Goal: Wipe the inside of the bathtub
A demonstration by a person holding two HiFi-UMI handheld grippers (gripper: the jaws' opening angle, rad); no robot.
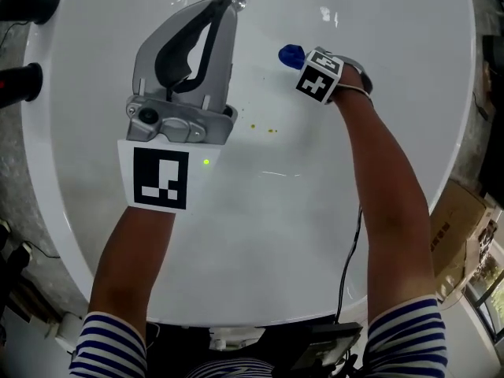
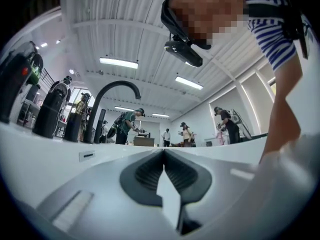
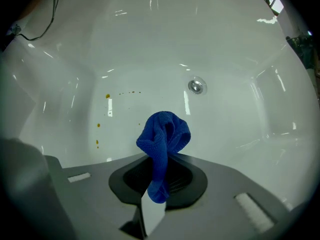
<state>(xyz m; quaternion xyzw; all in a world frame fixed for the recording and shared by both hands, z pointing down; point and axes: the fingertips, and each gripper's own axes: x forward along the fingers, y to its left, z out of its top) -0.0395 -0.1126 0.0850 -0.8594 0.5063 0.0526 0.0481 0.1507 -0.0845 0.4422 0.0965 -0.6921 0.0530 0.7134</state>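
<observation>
My right tongs (image 3: pixel 160 160) are clamped on a blue cloth (image 3: pixel 164 133). One end hangs down between the jaws and the bunched end pokes out past the tips. From the head view the right tongs (image 1: pixel 298 60) reach down inside the white bathtub (image 1: pixel 394 30), with the cloth (image 1: pixel 290 54) at their front end. I cannot tell whether it touches the surface. A few small yellow-brown spots (image 3: pixel 107 97) sit on the bathtub (image 3: pixel 150 39) floor to the left of the cloth, and the drain (image 3: pixel 196 86) lies beyond it. My left tongs (image 2: pixel 163 156) are pressed together with nothing between them. They (image 1: pixel 224 6) are raised over the tub and their camera looks up past a black tap (image 2: pixel 113 100) toward the ceiling.
</observation>
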